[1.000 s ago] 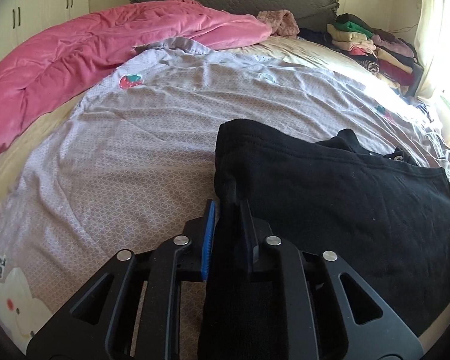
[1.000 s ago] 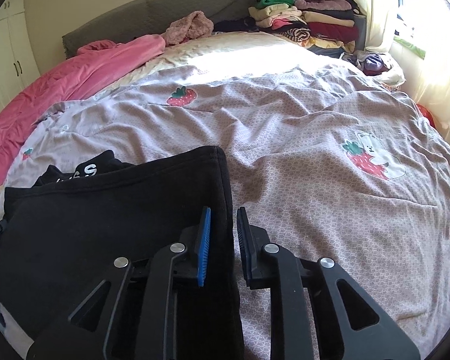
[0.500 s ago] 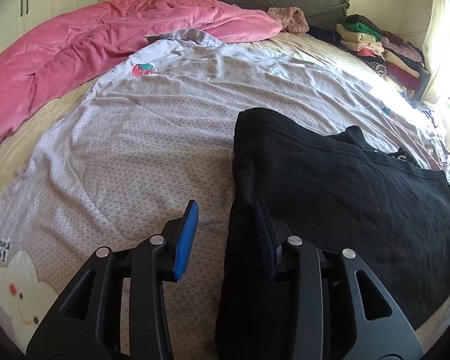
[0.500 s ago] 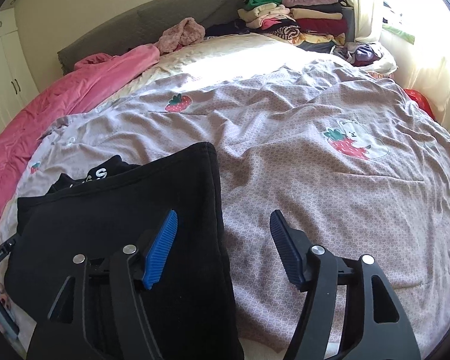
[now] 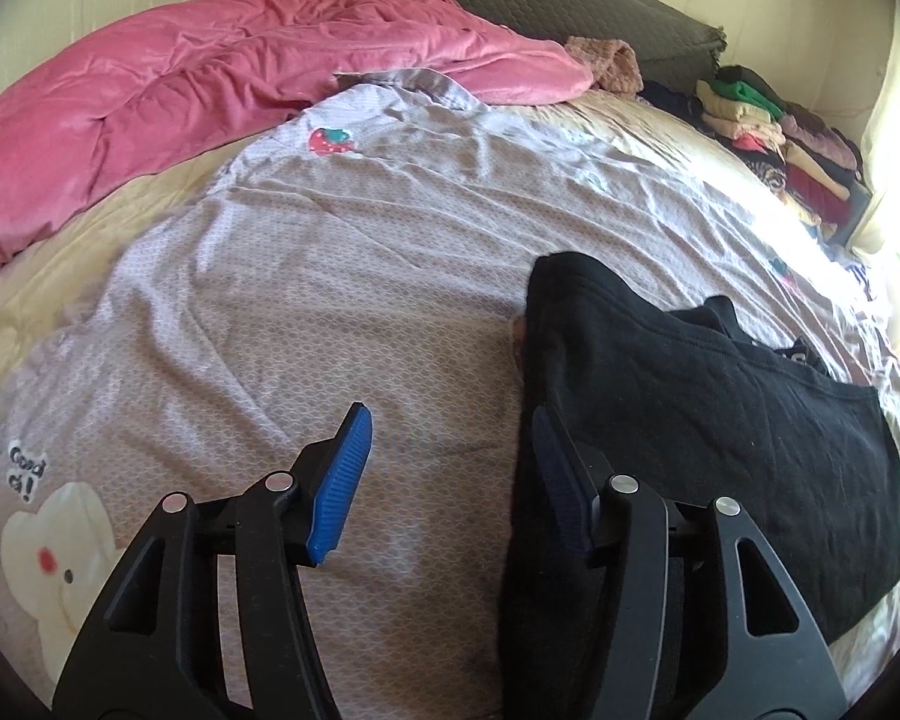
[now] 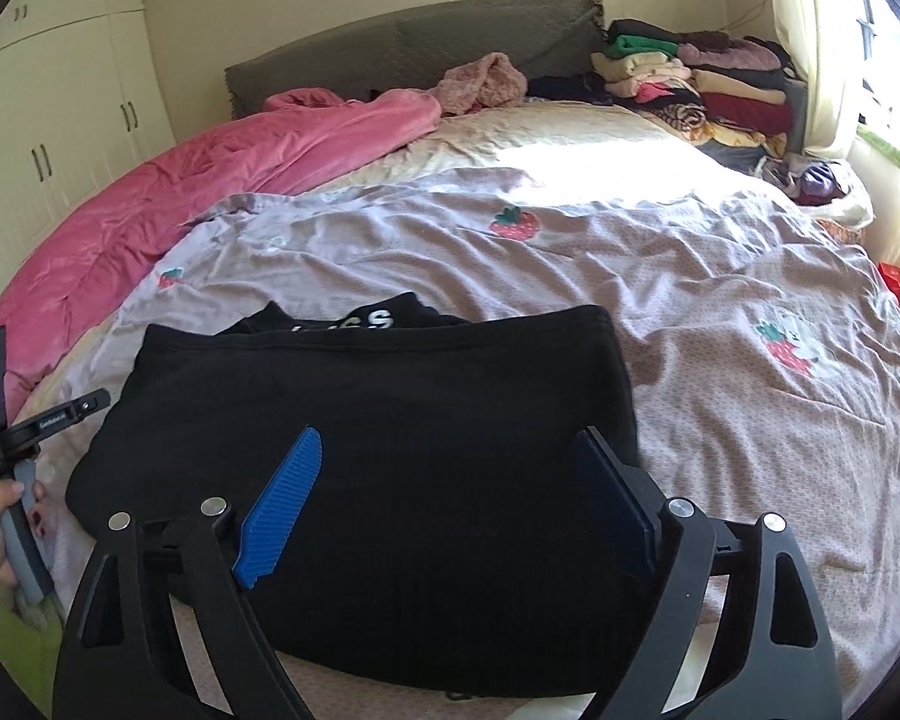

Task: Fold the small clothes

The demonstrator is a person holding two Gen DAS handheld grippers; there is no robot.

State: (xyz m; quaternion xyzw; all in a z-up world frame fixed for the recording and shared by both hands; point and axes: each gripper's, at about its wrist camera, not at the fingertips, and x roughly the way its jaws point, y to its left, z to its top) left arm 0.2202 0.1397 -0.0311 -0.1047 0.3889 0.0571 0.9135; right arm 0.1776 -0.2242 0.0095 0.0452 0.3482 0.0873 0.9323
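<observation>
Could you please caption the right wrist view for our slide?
Right gripper, jaws just opened, above a folded black garment on the lilac strawberry-print bedspread.

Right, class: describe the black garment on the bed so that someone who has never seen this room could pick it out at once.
Start with the big bed and its lilac strawberry-print cover. The black garment lies folded flat at the cover's near edge, far from the stack of folded clothes by the headboard. It is the only dark item on the cover, with white letters peeking out at its far edge.

Both tongs [image 5: 447, 456] [image 6: 450, 483] apparently just-opened, empty
</observation>
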